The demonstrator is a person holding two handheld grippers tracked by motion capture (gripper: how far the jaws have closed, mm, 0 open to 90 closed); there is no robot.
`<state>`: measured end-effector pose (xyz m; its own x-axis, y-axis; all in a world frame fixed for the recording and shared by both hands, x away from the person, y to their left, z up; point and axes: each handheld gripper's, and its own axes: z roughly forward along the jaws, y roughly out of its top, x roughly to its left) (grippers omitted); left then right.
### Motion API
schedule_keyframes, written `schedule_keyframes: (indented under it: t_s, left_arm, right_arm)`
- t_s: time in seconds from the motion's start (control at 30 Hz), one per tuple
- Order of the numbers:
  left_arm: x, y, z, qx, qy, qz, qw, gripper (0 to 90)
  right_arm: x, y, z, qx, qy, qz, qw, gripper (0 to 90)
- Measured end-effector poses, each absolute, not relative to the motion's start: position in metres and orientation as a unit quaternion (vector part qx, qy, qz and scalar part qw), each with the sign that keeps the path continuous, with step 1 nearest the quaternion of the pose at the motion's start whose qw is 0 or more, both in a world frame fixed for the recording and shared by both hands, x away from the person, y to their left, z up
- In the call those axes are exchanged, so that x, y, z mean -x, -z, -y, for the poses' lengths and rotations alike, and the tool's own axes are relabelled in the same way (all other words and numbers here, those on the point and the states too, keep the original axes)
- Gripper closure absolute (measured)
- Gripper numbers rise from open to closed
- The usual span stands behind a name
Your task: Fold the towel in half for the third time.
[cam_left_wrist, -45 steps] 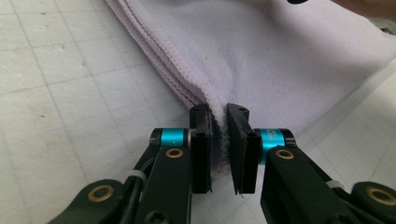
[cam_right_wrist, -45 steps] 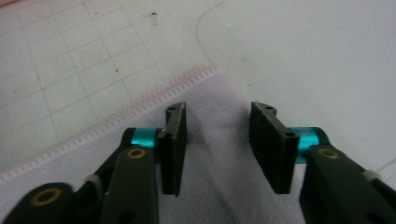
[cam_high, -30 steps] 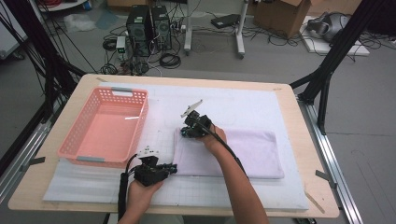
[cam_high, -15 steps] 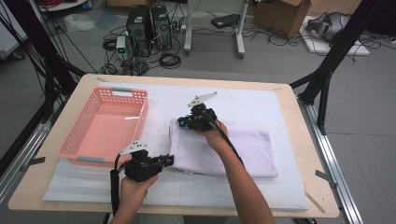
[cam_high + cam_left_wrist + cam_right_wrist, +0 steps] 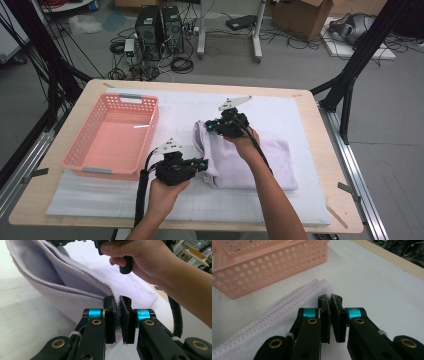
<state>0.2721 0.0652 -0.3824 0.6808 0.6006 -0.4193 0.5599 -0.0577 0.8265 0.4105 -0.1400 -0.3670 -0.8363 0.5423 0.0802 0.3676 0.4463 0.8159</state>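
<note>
White padding covered the wooden surface (image 5: 60, 200), where your lavender towel (image 5: 260, 165) lay beside the pink basket (image 5: 112, 137). You had both tongs clamped on its left edge: left tongs (image 5: 202, 164) on the near corner, right tongs (image 5: 212, 126) on the far one. That edge was lifted; folding it over seemed left. Your left gripper view showed the layers gaping open, which the high view hid.
</note>
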Motion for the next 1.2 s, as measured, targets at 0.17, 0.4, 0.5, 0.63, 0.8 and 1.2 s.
schedule_keyframes:
  t_s: [0.17,0.4,0.5,0.63,0.8,1.2]
  left_arm:
    - [-0.279,0.385,-0.043,-0.739,-0.009,-0.389,0.55,83.3]
    - [-0.286,0.388,-0.014,-0.752,0.003,-0.375,0.542,83.2]
    - [-0.288,0.389,-0.001,-0.758,0.005,-0.368,0.539,83.2]
    - [-0.291,0.391,0.015,-0.763,0.011,-0.359,0.538,83.0]
    - [-0.293,0.393,0.035,-0.768,0.015,-0.35,0.536,83.0]
    - [-0.297,0.404,0.073,-0.769,0.019,-0.343,0.539,80.1]
  right_arm:
    - [-0.409,0.368,0.162,-0.287,-0.445,-0.841,0.107,86.4]
    - [-0.407,0.369,0.191,-0.306,-0.436,-0.838,0.123,86.4]
    - [-0.406,0.372,0.203,-0.315,-0.435,-0.834,0.127,86.4]
    - [-0.402,0.374,0.22,-0.33,-0.433,-0.828,0.133,86.4]
    - [-0.398,0.377,0.24,-0.347,-0.43,-0.822,0.143,86.4]
    - [-0.392,0.392,0.289,-0.388,-0.418,-0.806,0.158,86.5]
